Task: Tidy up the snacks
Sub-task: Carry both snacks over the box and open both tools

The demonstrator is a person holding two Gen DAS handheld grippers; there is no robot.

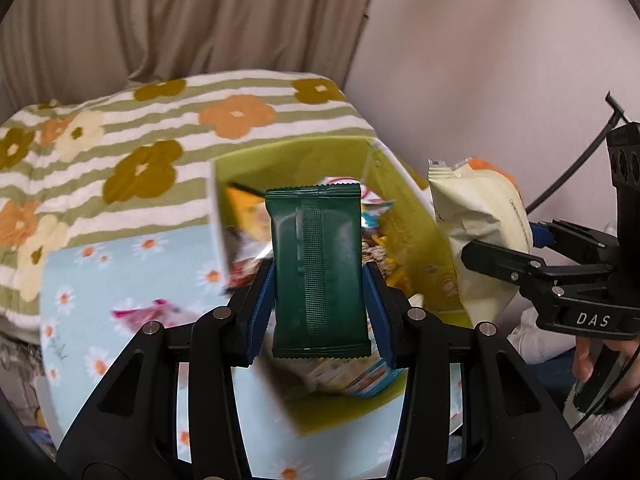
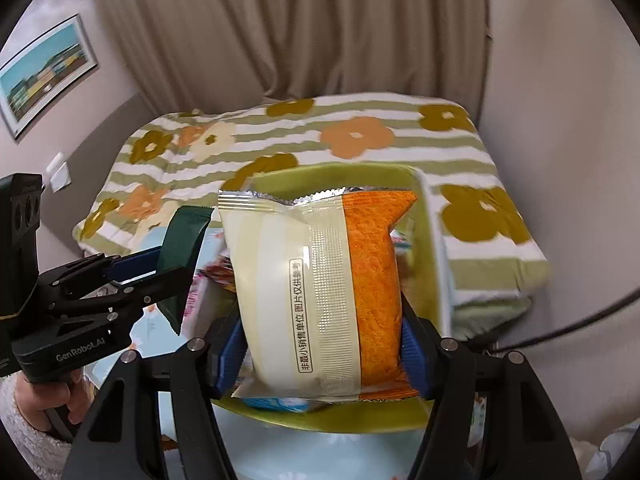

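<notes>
My left gripper (image 1: 320,292) is shut on a dark green snack packet (image 1: 318,268), held upright over the green box (image 1: 416,216). My right gripper (image 2: 324,328) is shut on a cream and orange snack bag (image 2: 320,292), which hangs over the same green box (image 2: 280,182). Several wrapped snacks (image 1: 376,236) lie inside the box. In the left wrist view the right gripper (image 1: 516,252) shows at the right edge with the cream bag (image 1: 480,232). In the right wrist view the left gripper (image 2: 160,268) shows at the left with the green packet (image 2: 180,264).
The box stands on a light blue daisy cloth (image 1: 132,276). Behind it lies a folded striped blanket with big flowers (image 2: 360,136). A pink-wrapped snack (image 1: 148,312) rests on the cloth left of the box. Beige curtains (image 2: 280,40) and a wall close off the back.
</notes>
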